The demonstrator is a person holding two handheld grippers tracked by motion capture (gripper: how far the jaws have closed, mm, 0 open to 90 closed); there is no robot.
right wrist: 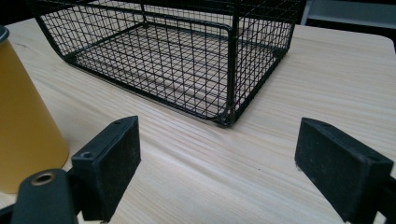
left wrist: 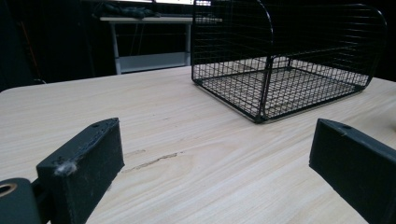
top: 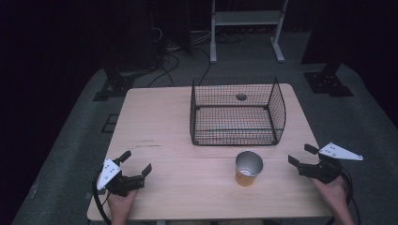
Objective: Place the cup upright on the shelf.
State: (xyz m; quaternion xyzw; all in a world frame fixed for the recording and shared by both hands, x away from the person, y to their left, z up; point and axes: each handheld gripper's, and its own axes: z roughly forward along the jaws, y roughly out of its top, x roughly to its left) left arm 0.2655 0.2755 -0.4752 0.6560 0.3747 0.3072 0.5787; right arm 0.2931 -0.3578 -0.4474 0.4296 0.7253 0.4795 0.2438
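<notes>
Both jaws spread wide and empty: left hand-held gripper (top: 136, 163) well left, right hand-held gripper (top: 301, 154) right of upright yellow metal cup (top: 248, 168) standing before black wire basket (top: 238, 112) on light wooden desk (top: 159, 122).

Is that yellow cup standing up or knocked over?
Upright: the cup stands on the table, its open mouth facing up.

The cup (top: 248, 168) is a yellow-orange cylinder with a silver metallic interior. It stands upright, mouth open and facing up, on the wooden surface (top: 169, 140). It sits just in front of the wire basket (top: 237, 112), near the basket's front right portion, not touching it. In the right gripper view, its yellow wall (right wrist: 25, 121) shows at the left edge.
</notes>
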